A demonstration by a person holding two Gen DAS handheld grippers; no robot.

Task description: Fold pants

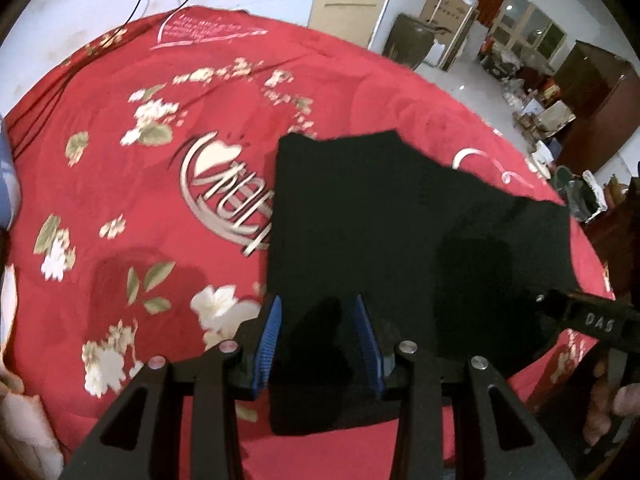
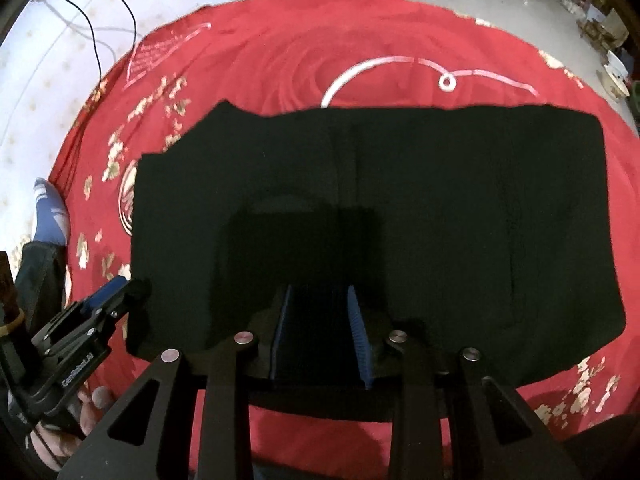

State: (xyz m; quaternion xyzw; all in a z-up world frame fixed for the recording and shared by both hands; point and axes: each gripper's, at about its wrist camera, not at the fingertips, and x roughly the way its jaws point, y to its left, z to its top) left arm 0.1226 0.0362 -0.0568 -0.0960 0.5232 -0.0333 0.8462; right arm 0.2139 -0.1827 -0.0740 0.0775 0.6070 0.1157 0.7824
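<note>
Across a red floral blanket [image 2: 280, 52] lie the black pants [image 2: 440, 208], folded into a broad dark slab with a ragged far edge. Both grippers point steeply down over the near edge of the cloth. From the left wrist view, the left gripper [image 1: 318, 340] hangs over the near left corner of the pants, its blue pads [image 1: 269, 340] standing apart with nothing pinched between them (dark fabric shows below the gap). The right gripper [image 2: 322, 332] sits further right along the near edge, its jaws parted too, and no cloth is caught in them. A hand [image 2: 94, 400] grips the left tool's handle at the near left. Beyond the blanket's left edge a foot in a blue sock [image 2: 50, 212] rests on the pale floor [image 2: 60, 92], crossed by a thin black cable [image 2: 94, 40].
</note>
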